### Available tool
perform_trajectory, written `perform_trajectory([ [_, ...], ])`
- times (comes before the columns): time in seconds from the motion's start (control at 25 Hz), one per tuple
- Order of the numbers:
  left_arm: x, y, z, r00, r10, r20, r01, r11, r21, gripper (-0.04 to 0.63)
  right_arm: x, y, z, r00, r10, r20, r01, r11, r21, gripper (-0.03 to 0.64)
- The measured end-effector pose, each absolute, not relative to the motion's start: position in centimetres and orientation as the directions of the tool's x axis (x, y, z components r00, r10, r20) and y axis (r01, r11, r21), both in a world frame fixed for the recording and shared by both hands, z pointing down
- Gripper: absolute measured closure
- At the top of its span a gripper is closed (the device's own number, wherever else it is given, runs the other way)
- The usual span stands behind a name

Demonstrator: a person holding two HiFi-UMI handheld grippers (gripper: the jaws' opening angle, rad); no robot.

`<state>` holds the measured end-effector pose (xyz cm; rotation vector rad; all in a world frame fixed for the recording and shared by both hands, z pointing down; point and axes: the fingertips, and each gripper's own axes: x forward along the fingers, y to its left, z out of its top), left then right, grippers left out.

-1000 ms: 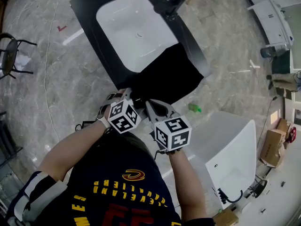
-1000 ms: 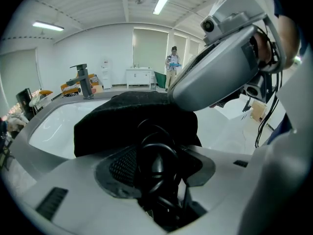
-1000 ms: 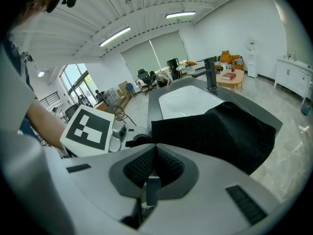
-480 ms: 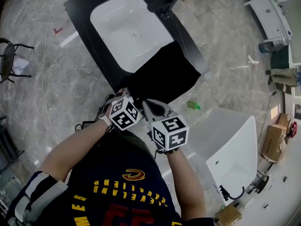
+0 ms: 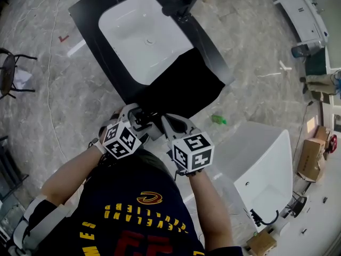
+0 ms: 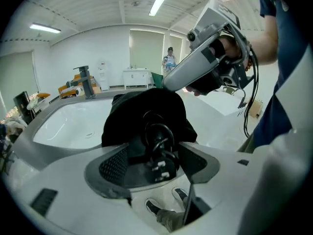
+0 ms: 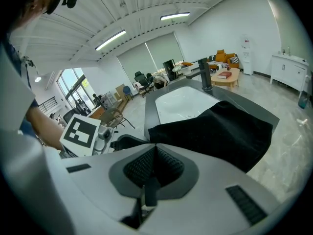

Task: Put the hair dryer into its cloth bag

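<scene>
Black hair dryer cord (image 6: 157, 133), coiled in a loop, lies with its plug (image 6: 161, 169) between the jaws of the left gripper (image 6: 155, 153); these jaws have just been opening and stand wide apart, pads clear of the plug, nothing gripped. Cord runs into the near mouth of the black cloth bag (image 6: 142, 109); dryer's body cannot be made out, only cord and plug show. Right gripper (image 7: 154, 153) is just beside the left; its jaws are closed on the bag's near edge, cloth drawn up to a peak at their tip. Bag rests on the near right corner of the black surface (image 5: 213, 52); white basin (image 5: 141, 33) is just beyond the bag; black tap (image 5: 181, 4) stands at the basin's far rim; marble-patterned floor (image 5: 250, 63) lies all round.
</scene>
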<state>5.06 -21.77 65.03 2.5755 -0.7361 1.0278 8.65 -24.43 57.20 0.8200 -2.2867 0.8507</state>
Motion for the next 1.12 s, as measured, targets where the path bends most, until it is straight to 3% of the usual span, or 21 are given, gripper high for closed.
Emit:
perform_trajectory([
  [0.28,3.8,-19.6,66.7,0.615,-0.290,0.733,-0.532,-0.839,0.115,0.304,9.3,-24.4,57.5,-0.646,-0.355,0.676,-0.716,0.589,-0.375,0.607],
  [0.4,4.3,-19.8,66.7,0.618,-0.292,0.730,-0.521,-0.848,0.101,0.423,9.2,-24.4,57.7,-0.641,-0.355,0.681,-0.720,0.585,-0.373,0.607],
  [1.12,8.0,-24.8,66.1,0.619,-0.343,0.707,-0.539,-0.840,0.064,0.439,7.4,-23.7,57.7,-0.629,-0.349,0.695,-0.726,0.582,-0.365,0.609],
])
